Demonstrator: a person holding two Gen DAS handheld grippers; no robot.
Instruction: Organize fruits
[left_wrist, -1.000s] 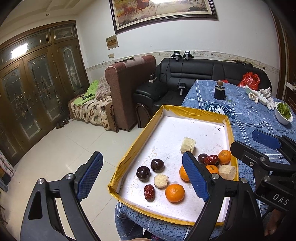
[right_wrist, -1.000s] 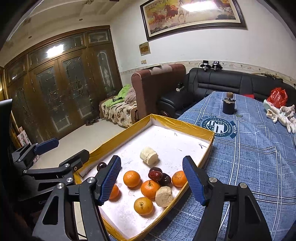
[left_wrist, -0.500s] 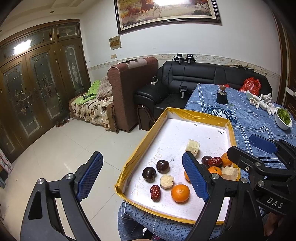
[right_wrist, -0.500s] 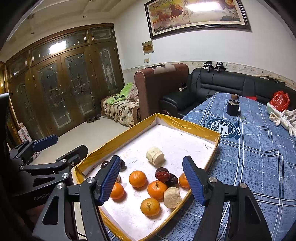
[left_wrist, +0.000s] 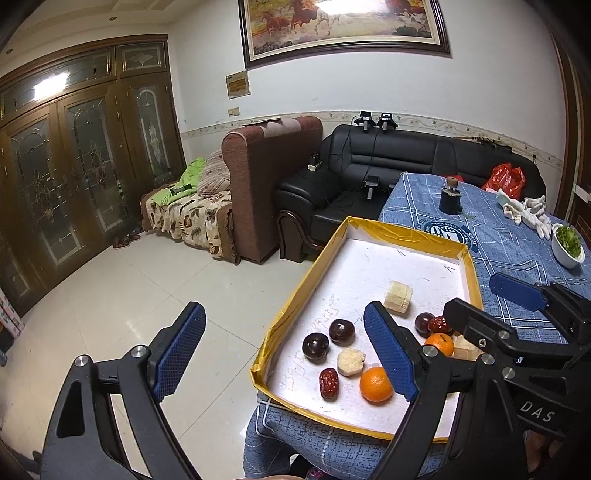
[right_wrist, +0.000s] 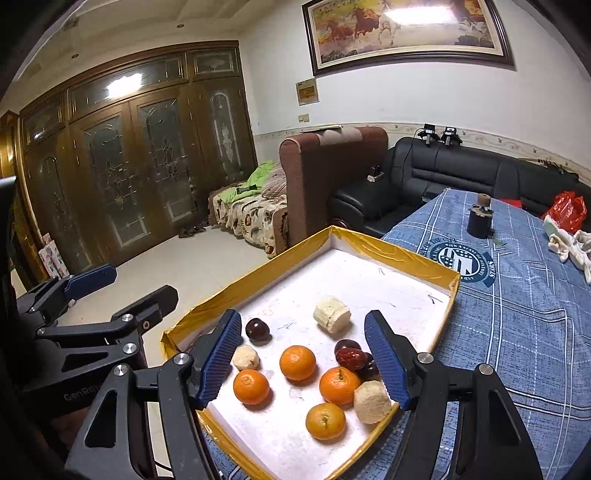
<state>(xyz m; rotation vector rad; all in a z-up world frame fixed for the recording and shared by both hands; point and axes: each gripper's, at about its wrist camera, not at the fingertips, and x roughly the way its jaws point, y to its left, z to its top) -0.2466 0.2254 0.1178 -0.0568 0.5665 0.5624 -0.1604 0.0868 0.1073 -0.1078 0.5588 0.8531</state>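
Blue, cross-hatched pads line both grippers. The right gripper (right_wrist: 303, 354) hangs spread wide and empty above the near end of the tray (right_wrist: 388, 247); the left gripper (left_wrist: 284, 350) gapes just as wide, holding nothing, off the tray's left edge over the tiled floor (left_wrist: 155, 295).

The fruit lies loose at the tray's near end: four glossy, dimpled oranges (right_wrist: 297, 362), smooth dark plums (right_wrist: 257, 329), wrinkled red dates (right_wrist: 351, 357) and pale, fibrous cut chunks (right_wrist: 331, 315), one chunk lying apart toward the middle.

In the left view the right gripper's black frame covers part of the cluster, and one plum (right_wrist: 370, 369) is half hidden behind a date.

The tray is a shallow white box rimmed in yellow tape, resting on the bench's blue checked cloth (right_wrist: 517, 332).
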